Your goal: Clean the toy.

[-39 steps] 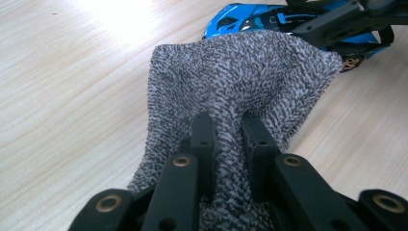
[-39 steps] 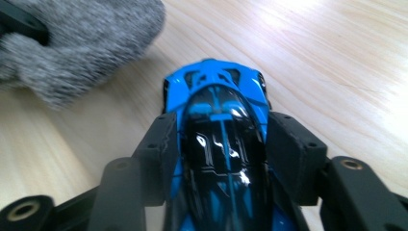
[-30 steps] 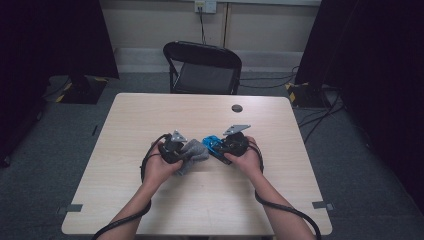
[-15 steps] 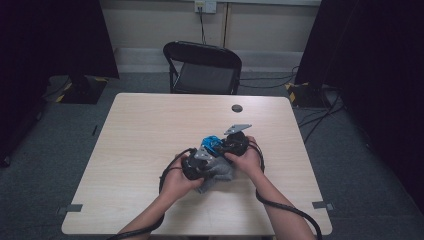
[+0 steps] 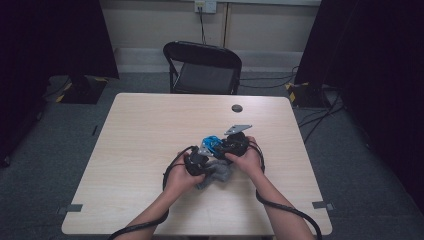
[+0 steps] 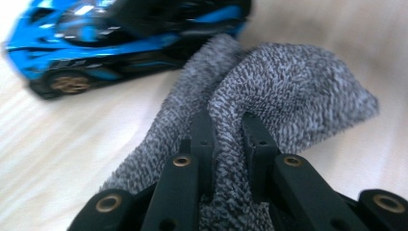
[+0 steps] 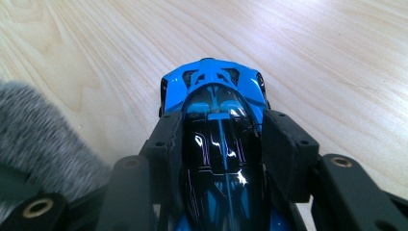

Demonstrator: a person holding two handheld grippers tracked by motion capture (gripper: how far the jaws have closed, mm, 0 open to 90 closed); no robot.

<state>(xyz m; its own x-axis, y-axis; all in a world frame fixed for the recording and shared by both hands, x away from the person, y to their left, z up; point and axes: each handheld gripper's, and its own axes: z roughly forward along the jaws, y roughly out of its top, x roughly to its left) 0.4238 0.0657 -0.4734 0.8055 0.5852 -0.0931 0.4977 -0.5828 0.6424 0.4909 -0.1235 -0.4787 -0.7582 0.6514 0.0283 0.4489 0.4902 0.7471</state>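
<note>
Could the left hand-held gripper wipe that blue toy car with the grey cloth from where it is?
Probably yes: the left hand-held gripper pinches the grey cloth, whose edge lies against the blue toy car, clamped by the right hand-held gripper.

A square table (image 5: 145, 150) with a pale wood-grain top stands on grey carpet, a black folding chair at its far edge. Near the middle of the half closer to the person, a blue and black toy car (image 5: 212, 142) and a fuzzy grey cloth (image 5: 218, 172) sit just beside each other on the tabletop. A small dark round disc (image 5: 237, 108) lies well apart from them near the far edge.
</note>
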